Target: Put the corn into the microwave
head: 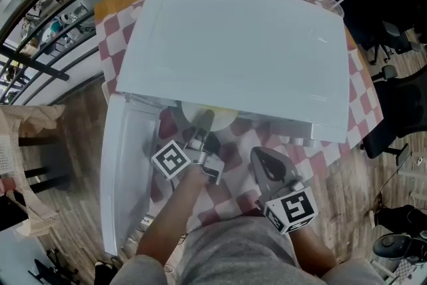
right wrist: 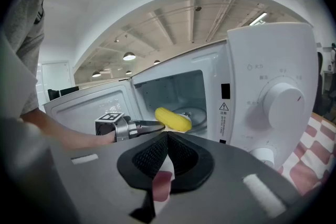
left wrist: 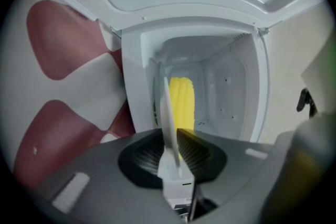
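Holding plate (left wrist: 166, 113) | corn (left wrist: 182, 102) just beyond left hand-held gripper (left wrist: 170, 137) | inside microwave (left wrist: 231, 86)

The corn (right wrist: 173, 119) lies on a plate (left wrist: 167, 113) inside the microwave (head: 240, 57); the door (head: 123, 170) stands open at the microwave's left; the microwave sits on the table (head: 110, 37).

Bench (head: 113, 2), wooden top, covered by a red-and-white checked cloth (head: 363, 97). A white microwave (head: 240, 43) stands on the cloth and fills most of it, its door (head: 123, 170) open at near left. A cup (head: 331, 5) stands far right.
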A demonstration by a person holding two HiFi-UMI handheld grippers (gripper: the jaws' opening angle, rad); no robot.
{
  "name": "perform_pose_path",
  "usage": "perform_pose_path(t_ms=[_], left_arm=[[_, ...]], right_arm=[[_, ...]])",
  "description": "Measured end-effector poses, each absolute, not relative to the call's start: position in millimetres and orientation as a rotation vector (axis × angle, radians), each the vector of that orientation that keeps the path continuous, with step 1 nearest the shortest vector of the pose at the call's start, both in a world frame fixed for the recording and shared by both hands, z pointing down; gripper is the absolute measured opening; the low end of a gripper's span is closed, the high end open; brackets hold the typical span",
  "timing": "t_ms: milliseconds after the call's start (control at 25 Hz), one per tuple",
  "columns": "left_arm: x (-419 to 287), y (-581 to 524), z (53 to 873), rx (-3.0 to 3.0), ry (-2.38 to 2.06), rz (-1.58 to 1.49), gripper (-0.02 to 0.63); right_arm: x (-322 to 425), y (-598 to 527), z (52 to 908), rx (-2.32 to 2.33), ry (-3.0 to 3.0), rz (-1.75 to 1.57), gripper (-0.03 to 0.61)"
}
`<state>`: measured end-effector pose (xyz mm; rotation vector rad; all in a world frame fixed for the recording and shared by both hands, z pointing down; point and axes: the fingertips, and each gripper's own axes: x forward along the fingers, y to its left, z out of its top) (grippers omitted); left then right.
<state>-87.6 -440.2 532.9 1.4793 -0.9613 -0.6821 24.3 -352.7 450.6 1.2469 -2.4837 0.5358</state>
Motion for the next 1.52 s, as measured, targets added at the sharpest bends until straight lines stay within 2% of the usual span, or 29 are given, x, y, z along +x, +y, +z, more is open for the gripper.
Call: perform_pose_path(t_ms=[80,240,480,680,920,1080,1520], left_arm=[[-85,-441,525,1.54,-0.946,-0.692,0.14],[-76,-436,517,1.655,-0.949,-0.615,0.263],[-79,-424,520,1.874,-1.143,-0.291,0.389],[-86,-414,521,2.133,-1.429,0.152,0.491],[-86,-414,527,2.279,-1.526,0.415,0.502],[-87,-418,526,2.297,-1.545,0.458,0.465],[-87,-418,523,2.352,-1.552,0.527,0.466]], right_arm=[[25,-352,450,1.245,-2.485,0.531,-0.003],[26,-347,450,1.23,-2.487,0.519,-0.003],[21,-342,443,1.22,-2.51,0.505,-0.003],[25,-338,441,1.216,-2.523,0.49,-0.003],[32,-337,439,1.239,-2.515,0.493,-0.003],[39,-337,439,1.253,-2.511,0.492,-0.003],[42,-338,441,1.266,-2.512,0.499,-0.003]])
